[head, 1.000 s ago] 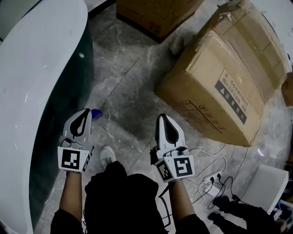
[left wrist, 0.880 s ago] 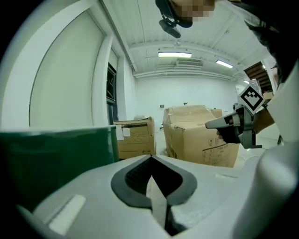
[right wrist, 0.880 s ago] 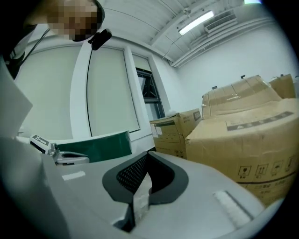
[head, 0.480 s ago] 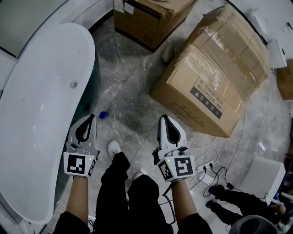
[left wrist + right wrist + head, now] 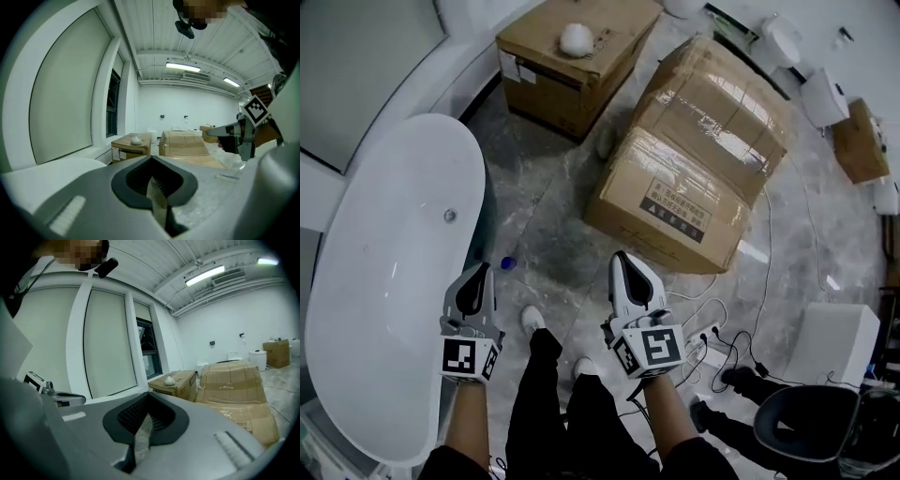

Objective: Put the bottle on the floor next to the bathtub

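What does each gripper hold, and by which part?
Nothing: the left gripper and right gripper both have jaws together, empty. The bottle sits on the floor by the bathtub.

No wording can be read anywhere. A black label with a warning triangle and lines of print sits on the side of the large cardboard box on the floor, its characters too small to make out. White stickers on the smaller box are equally unreadable. The left claw and right claw carry square black-and-white coded markers, not text.
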{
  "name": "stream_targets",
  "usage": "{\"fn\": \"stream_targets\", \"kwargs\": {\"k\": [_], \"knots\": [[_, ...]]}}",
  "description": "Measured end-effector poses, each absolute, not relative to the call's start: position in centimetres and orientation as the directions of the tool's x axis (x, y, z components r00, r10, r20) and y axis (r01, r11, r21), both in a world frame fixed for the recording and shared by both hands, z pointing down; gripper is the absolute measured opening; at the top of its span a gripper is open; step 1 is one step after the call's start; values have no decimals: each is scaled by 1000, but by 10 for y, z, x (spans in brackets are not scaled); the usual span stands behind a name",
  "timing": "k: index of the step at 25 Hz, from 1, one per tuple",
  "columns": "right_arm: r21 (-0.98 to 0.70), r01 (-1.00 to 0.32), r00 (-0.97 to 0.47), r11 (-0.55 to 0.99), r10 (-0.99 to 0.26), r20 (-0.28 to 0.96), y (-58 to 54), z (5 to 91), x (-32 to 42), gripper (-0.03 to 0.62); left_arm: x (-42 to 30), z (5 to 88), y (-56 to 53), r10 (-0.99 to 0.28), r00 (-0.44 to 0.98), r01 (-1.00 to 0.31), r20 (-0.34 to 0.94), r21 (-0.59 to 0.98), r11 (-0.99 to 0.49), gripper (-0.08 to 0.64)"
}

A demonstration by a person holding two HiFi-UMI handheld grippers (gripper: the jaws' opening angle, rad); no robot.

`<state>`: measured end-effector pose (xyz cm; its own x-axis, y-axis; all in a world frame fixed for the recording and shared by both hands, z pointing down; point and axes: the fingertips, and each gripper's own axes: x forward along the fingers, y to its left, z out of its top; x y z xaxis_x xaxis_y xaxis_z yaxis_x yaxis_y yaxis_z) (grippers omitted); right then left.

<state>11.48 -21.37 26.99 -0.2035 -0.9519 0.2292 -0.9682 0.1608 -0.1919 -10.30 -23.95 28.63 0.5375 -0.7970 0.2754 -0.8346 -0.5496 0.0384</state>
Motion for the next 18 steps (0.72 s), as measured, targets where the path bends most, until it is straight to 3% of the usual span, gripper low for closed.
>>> {"fn": "stream_targets", "kwargs": {"k": [18], "knots": [[-203, -977, -100, 69, -984, 150, -134, 125, 147, 12, -57, 136, -157, -747, 625, -778, 228, 101, -620, 0]]}}
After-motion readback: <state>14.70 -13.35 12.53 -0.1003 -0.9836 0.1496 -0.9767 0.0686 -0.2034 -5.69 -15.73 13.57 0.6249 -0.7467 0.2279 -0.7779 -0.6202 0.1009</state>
